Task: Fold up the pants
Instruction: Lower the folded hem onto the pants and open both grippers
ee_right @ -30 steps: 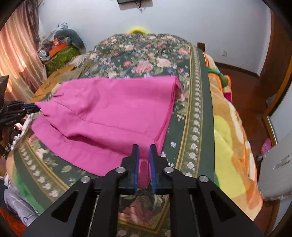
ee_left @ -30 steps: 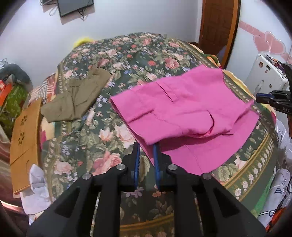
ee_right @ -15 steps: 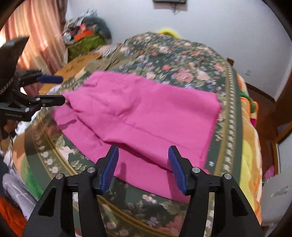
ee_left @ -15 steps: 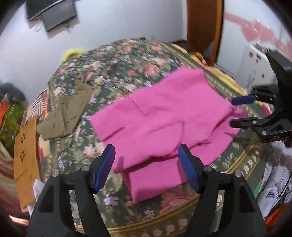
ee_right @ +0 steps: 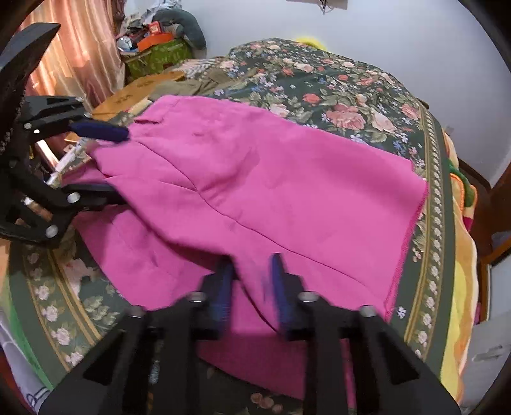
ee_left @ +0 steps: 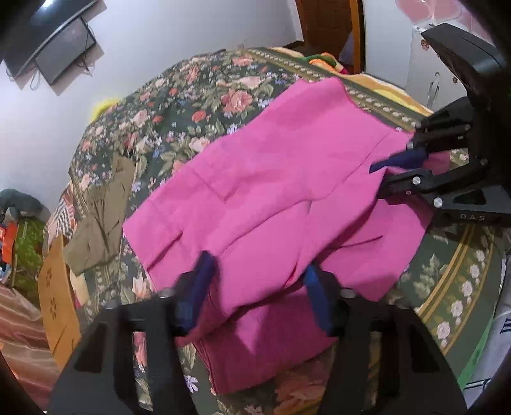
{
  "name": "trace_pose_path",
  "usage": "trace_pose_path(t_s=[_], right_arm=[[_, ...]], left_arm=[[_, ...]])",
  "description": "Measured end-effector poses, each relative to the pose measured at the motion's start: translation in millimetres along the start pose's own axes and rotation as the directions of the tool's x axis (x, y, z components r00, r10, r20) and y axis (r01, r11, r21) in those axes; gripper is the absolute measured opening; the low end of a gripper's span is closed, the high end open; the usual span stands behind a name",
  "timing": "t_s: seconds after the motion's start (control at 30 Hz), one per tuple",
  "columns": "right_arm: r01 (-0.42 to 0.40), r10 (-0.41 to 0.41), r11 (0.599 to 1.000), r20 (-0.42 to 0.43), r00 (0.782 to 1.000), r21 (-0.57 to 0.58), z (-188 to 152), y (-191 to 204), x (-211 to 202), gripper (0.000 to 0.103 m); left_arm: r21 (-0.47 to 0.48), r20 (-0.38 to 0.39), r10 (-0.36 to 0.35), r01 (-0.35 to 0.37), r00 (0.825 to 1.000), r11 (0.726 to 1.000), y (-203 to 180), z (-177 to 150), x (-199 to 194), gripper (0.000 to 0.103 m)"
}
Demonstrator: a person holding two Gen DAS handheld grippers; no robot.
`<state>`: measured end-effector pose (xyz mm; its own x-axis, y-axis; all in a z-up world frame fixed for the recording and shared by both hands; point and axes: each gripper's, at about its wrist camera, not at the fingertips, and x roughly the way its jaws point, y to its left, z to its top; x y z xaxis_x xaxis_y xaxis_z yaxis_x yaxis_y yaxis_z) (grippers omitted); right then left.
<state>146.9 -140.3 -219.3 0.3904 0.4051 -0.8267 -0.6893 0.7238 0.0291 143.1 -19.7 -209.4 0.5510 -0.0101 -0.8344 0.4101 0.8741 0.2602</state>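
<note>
The pink pants (ee_left: 274, 191) lie folded over on the floral bedspread (ee_left: 204, 92); the upper layer rests on a lower layer near the bed's front edge. They also show in the right wrist view (ee_right: 262, 178). My left gripper (ee_left: 258, 287) is open, its blue pads straddling the near edge of the upper fold. My right gripper (ee_right: 250, 287) is open over the opposite fold edge, fingers partly apart. Each gripper shows in the other's view, the right one (ee_left: 399, 169) and the left one (ee_right: 95, 166).
Olive-green folded pants (ee_left: 102, 207) lie at the bed's left. A wooden board (ee_left: 57, 287) leans beside the bed. A cluttered pile (ee_right: 156, 38) sits by the curtain. A wooden door (ee_left: 332, 25) and a white appliance (ee_left: 428, 73) stand to the right.
Both grippers were shut on the pink pants a second ago, then opened and let the fold drop. The right gripper's jaws have since narrowed and both moved in over the fabric.
</note>
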Motion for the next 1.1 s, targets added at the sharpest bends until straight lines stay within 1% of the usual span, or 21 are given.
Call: trace_pose_path(t_s=[0.07,0.1,0.17,0.2,0.37,0.5,0.57,0.67,0.73,0.77,0.8,0.83,0.9,0.93,1.0,1.07,1.1], right_arm=[[0.001,-0.001,1.0,0.02,1.0,-0.003,0.2,1.9,-6.1,0.008],[-0.002,0.002,1.0,0.034,0.999,-0.006,0.7,2.8,-11.2,0.007],[-0.016,0.016,1.0,0.051,0.999,-0.002,1.7,3.9,-21.3,0.006],[-0.023,0.023,1.0,0.056,0.998,0.0,2.0,4.0,-23.8,0.005],[-0.025,0.024,1.0,0.071,0.997,0.003,-1.3,9.3,-38.0,0.005],[-0.03,0.03,0.999,0.059,0.998,0.011,-11.0,13.4,-39.6,0.005],[-0.029,0.028,0.999,0.049,0.998,0.017,-16.1,15.2,-36.9,0.005],[-0.018,0.016,0.999,0.046,0.999,0.032,-22.8,15.0,-32.4,0.006],[-0.019,0.017,0.999,0.03,0.999,0.05,-25.5,13.8,-31.2,0.011],[-0.013,0.012,0.998,0.017,1.0,0.058,-26.4,13.0,-31.9,0.017],[-0.009,0.008,0.998,0.012,1.0,0.065,-27.2,12.0,-34.0,0.025],[-0.01,0.009,0.997,0.011,1.0,0.072,-27.9,10.3,-37.1,0.03],[-0.016,0.014,0.995,0.026,1.0,0.097,-29.7,6.0,-45.9,0.052],[-0.019,0.014,0.993,0.045,0.999,0.115,-30.1,2.5,-52.9,0.056],[-0.021,0.008,0.99,0.092,0.996,0.142,-29.6,-3.6,-65.7,0.058],[-0.021,0.001,0.986,0.119,0.993,0.166,-27.8,-8.2,-73.3,0.058],[-0.022,-0.004,0.982,0.134,0.991,0.189,-26.4,-12.8,-76.7,0.058]], left_arm=[[-0.005,0.02,-0.002,0.002,1.0,1.0,-1.1,2.2,-4.4,0.031],[-0.009,0.034,-0.004,0.004,0.999,1.0,-1.0,2.6,-8.7,0.027],[-0.009,0.06,0.003,-0.002,0.998,1.0,-2.3,2.9,-15.2,0.013],[-0.016,0.076,0.001,0.001,0.997,1.0,-2.9,2.1,-19.5,0.013],[-0.058,0.076,-0.051,0.056,0.996,0.997,-4.8,-3.7,-27.2,0.012],[-0.085,0.072,-0.091,0.097,0.993,0.992,-9.0,-11.7,-31.2,0.012],[-0.1,0.058,-0.114,0.12,0.992,0.988,-10.5,-14.8,-29.1,0.012],[-0.14,0.017,-0.152,0.153,0.988,0.978,-10.1,-19.3,-23.8,0.013],[-0.155,0.008,-0.167,0.167,0.986,0.974,-7.6,-22.4,-27.3,0.015],[-0.163,0.011,-0.171,0.171,0.985,0.972,-5.4,-24.3,-31.1,0.017],[-0.174,0.019,-0.181,0.181,0.983,0.968,-2.1,-26.3,-35.7,0.019],[-0.189,0.028,-0.191,0.193,0.981,0.963,2.3,-28.7,-41.3,0.02],[-0.216,0.046,-0.186,0.192,0.981,0.957,11.2,-33.0,-51.9,0.021],[-0.232,0.057,-0.177,0.185,0.983,0.955,17.3,-35.1,-57.6,0.024],[-0.273,0.079,-0.169,0.184,0.983,0.944,30.6,-37.7,-65.8,0.036],[-0.328,0.102,-0.157,0.183,0.982,0.927,45.6,-39.7,-70.5,0.058],[-0.359,0.108,-0.142,0.172,0.984,0.917,52.8,-40.6,-70.2,0.061]])
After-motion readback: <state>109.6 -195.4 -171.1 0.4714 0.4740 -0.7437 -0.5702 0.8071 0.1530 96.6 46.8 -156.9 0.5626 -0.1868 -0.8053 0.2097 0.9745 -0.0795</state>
